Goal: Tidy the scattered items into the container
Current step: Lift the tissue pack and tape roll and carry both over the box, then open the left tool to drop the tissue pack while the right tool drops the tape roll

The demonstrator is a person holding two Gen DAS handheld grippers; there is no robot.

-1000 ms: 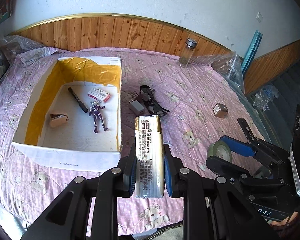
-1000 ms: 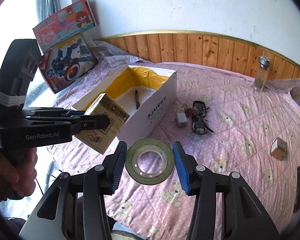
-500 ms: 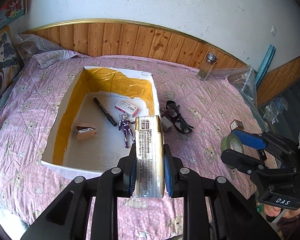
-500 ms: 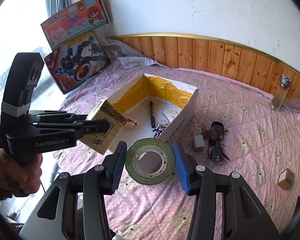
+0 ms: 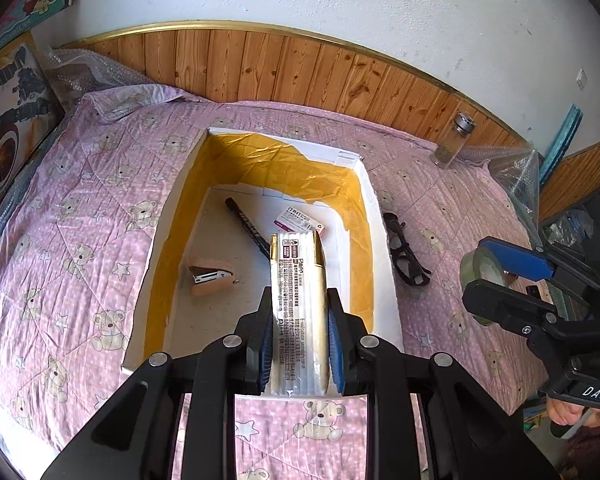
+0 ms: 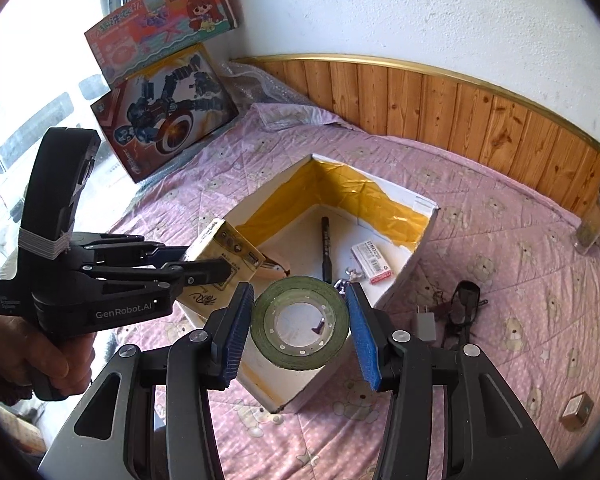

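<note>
1. Two grippers each carry an item above the bed: the left gripper has its blue pads pinching a long cream-and-gold packet, held over the near end of the open white box.
2. The right gripper holds a roll of green tape between its pads, jaws closed onto the roll's sides, above the box's near corner.
3. Inside the box, with its yellow-lined walls, lie a black marker, a small white-and-pink carton and a tan stapler.
4. Just beside the box on the quilt rest dark glasses and a grey charger; a small brown cube sits well apart.
5. The pink bear-print quilt covers the whole bed.
6. A glass bottle stands near the wood-panelled wall, white plaster above.
7. Toy boxes lean by the bright window.
</note>
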